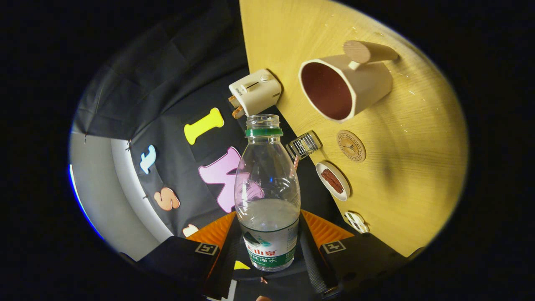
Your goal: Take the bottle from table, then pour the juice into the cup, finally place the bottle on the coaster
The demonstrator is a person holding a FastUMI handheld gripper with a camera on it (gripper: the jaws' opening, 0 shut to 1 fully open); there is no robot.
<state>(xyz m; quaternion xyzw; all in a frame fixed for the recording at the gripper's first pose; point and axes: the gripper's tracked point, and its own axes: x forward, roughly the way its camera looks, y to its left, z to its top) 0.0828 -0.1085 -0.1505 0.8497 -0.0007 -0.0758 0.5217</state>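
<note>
My gripper is shut on a clear plastic bottle, both fingers pressing its labelled lower body. The bottle has a green neck ring, no cap on it, and clear liquid up to about the middle. The whole view is rolled, so the wooden table stands tilted beyond the bottle. A beige cup with a dark inside and a wooden handle stands on the table, just beyond the bottle's mouth and off to one side. A round wooden coaster lies on the table between the cup and the fingers.
A small white toaster sits at the table's edge right past the bottle's mouth. A glass jar, a small white dish with something brown and a small white round thing line the table's edge near the coaster.
</note>
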